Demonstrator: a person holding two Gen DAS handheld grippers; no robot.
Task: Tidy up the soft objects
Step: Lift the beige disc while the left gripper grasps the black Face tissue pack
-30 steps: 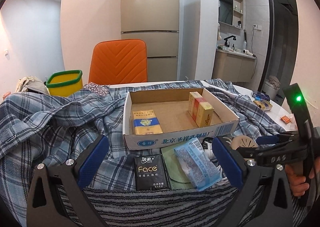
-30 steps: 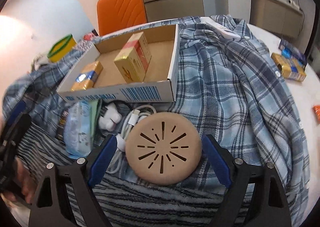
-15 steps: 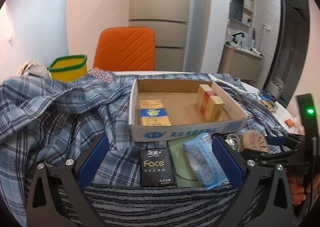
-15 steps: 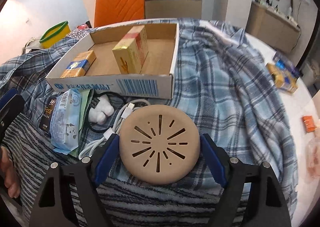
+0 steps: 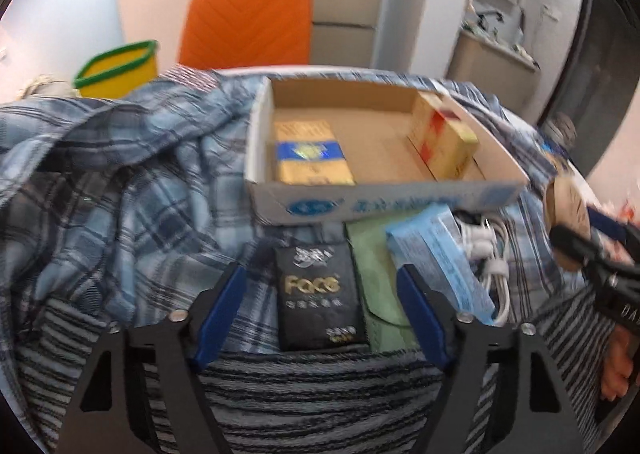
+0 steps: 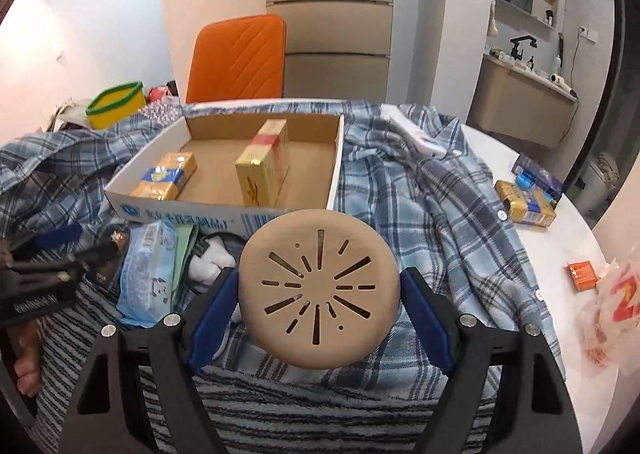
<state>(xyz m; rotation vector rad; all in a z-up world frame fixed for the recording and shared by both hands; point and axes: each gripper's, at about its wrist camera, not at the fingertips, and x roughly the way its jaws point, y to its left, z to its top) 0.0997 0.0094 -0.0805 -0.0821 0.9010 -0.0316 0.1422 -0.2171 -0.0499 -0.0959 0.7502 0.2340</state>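
**Tan disc lifted clear of the cloth**

Tan and slotted, the round disc (image 6: 319, 288) is clamped between the blue pads of the right hand-held gripper (image 6: 320, 294) and has been raised off the plaid shirt (image 6: 432, 206), level with the cardboard box (image 6: 280, 220). The left hand-held gripper (image 5: 322, 306), narrowed but empty, has been brought over the black tissue pack (image 5: 318, 294). A drop into the box seems next.

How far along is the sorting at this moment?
Early. The cardboard box holds only two yellow packs. The right gripper grips the tan slotted disc. The left gripper is open around the black Face tissue pack; the blue pack remains outside.
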